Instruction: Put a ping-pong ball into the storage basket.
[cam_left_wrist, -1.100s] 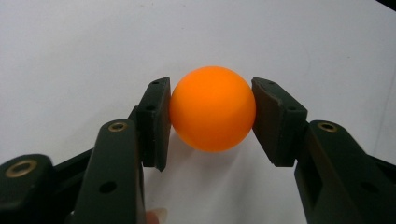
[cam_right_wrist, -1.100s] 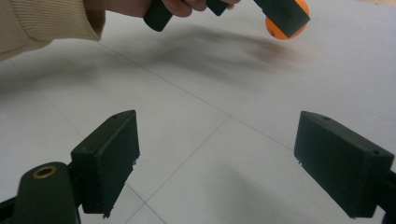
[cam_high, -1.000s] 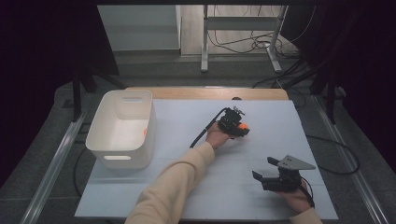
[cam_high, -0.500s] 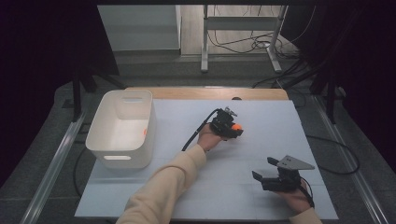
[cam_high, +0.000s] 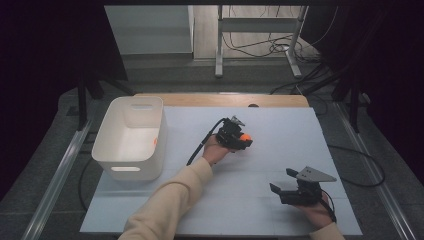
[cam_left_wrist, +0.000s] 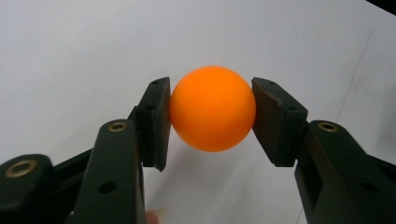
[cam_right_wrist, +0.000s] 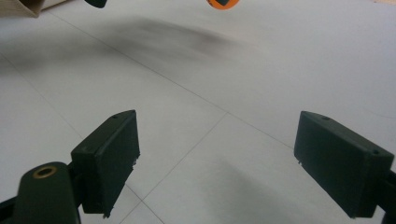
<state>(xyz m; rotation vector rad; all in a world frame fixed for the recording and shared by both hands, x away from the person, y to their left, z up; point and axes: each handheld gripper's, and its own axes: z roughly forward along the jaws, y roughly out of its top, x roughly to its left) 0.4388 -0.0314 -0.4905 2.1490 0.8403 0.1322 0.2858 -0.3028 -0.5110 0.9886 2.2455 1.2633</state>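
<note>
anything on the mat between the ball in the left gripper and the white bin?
No. In the high view the stretch of mat between the orange ball and the white bin is bare, crossed only by the left gripper's own cable.

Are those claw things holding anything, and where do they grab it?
The left gripper clamps an orange ball at its two opposite sides. The right gripper stands open, holding nothing.

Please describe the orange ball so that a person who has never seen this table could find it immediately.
Start from the white bin at the table's left side, then look right to the left tongs above the middle of the white sheet. The orange ball sits clamped between their black pads, the one bright, round thing out on the sheet.
</note>
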